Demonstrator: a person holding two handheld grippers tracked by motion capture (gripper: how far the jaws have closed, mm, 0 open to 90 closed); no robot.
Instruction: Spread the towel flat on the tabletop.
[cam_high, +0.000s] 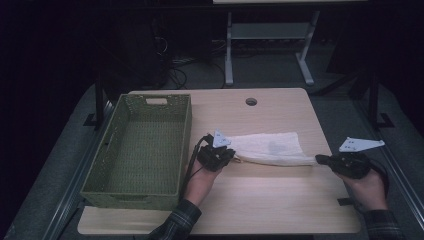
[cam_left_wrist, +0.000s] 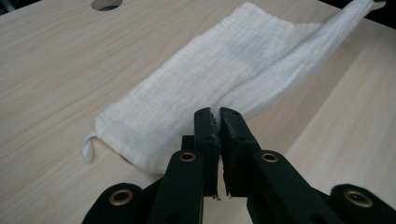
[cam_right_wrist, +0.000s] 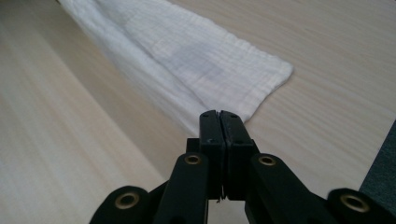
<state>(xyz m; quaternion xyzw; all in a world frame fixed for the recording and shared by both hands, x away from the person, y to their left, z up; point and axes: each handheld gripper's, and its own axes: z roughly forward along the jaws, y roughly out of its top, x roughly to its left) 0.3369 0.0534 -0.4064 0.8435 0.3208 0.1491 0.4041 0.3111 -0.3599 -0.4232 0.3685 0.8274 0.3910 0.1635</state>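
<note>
White cloth (cam_high: 270, 148) stretches across the wooden table (cam_high: 270, 200) between us, our left gripper (cam_high: 231, 156) pinching its nine-o'clock corner and our right gripper (cam_high: 317, 159) clamped on its three-o'clock corner, with a green woven basket (cam_high: 140, 145) standing farther off at nine o'clock.

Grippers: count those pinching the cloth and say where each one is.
2. The left gripper is shut on the cloth's near-left corner; the right gripper is shut on its near-right corner.
</note>
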